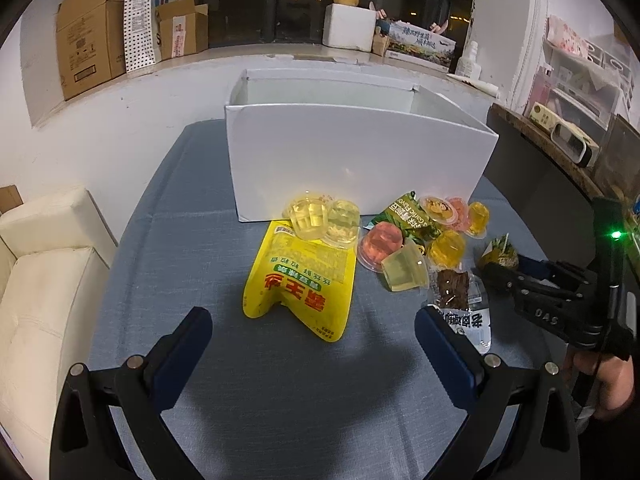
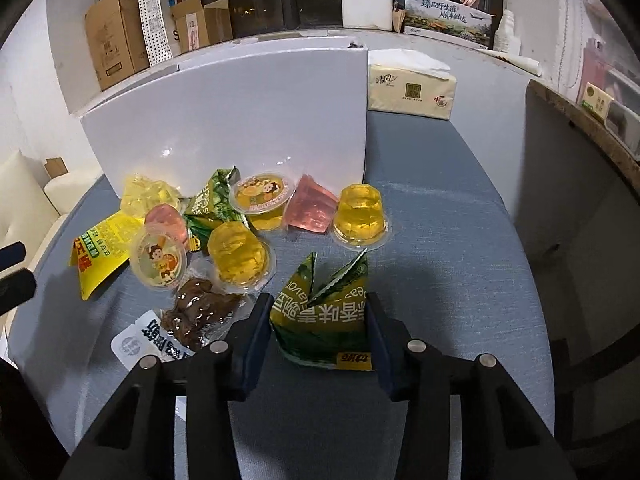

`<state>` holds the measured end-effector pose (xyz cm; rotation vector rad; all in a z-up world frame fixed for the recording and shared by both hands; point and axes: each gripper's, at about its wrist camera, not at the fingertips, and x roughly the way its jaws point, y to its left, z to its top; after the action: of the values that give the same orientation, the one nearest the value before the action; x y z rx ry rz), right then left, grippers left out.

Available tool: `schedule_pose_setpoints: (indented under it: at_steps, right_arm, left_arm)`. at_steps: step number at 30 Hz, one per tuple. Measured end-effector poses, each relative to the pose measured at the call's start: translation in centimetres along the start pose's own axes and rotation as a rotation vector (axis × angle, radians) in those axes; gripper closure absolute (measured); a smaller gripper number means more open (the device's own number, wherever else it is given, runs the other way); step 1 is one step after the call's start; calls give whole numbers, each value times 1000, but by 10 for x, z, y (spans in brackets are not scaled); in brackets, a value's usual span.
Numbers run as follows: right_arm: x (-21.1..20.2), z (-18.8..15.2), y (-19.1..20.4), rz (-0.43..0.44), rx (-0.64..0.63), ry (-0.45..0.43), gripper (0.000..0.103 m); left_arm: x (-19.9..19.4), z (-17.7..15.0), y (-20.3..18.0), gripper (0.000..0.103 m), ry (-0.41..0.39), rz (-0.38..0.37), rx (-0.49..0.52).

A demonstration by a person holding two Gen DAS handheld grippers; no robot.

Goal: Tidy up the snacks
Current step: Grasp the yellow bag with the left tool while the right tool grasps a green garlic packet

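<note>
Looking from the left wrist view, I see my left tool [image 1: 313, 330] spread wide with nothing between its fingers, poised above the blue surface [image 1: 168, 240] just short of the yellow bag [image 1: 302, 276]. That view alone shows the open inside of the white box [image 1: 352, 160] and the cream sofa [image 1: 44, 264] at the left edge. It also catches my right tool [image 1: 505, 271] from the side, angled down toward the surface, with the person's hand [image 1: 608, 384] gripping its handle at the lower right.

Only the right wrist view shows the tissue pack [image 2: 412, 90] lying beyond the box's right corner, and the grip itself: my right tool [image 2: 316, 314] is narrowed onto the green snack packet [image 2: 324, 320], both pads pressing its sides. The packet is a crinkled green pouch with yellow print and jagged sealed ends, puffed up between the fingers and sitting apart from the heap, on the near right of the surface.

The other snacks lie in front of the box: clear, pink and yellow jelly cups [image 2: 360, 212], a second green packet [image 2: 212, 204], and a clear pouch of dried meat [image 2: 196, 312] just left of my right tool.
</note>
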<state>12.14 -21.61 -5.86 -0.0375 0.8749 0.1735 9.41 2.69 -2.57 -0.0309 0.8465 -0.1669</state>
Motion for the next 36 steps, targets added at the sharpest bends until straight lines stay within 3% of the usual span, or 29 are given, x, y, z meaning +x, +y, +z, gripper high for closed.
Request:
schedule_pose_setpoints:
  at_steps: [8,15,23,27,32,34,36]
  right_arm:
    - [-23,0,-9,60,70,-74,54]
    - [-32,-1,-12,101,93,-105,54]
    - [-29,-4,-16,118,103,-92,54]
    - [-30,-4,-13,127,94,-94,54]
    - [-29,-6,-10,127,78,-89,54]
    - [-29,-6,-10,129,81,-90,54]
    - [-29,-7,-8,134,74,-91,54]
  left_arm:
    - [17,17,-9,0,-3,46,49]
    - [61,28,-5,0,112,91,73]
    - [91,20,1,0,192,71,168]
    - [94,22,10,14,194,-8,150]
    - [93,22,16,26,175,-27,178]
    - [90,22,14,40,172,-30,190]
    - [87,21,15,44,171,-19,191]
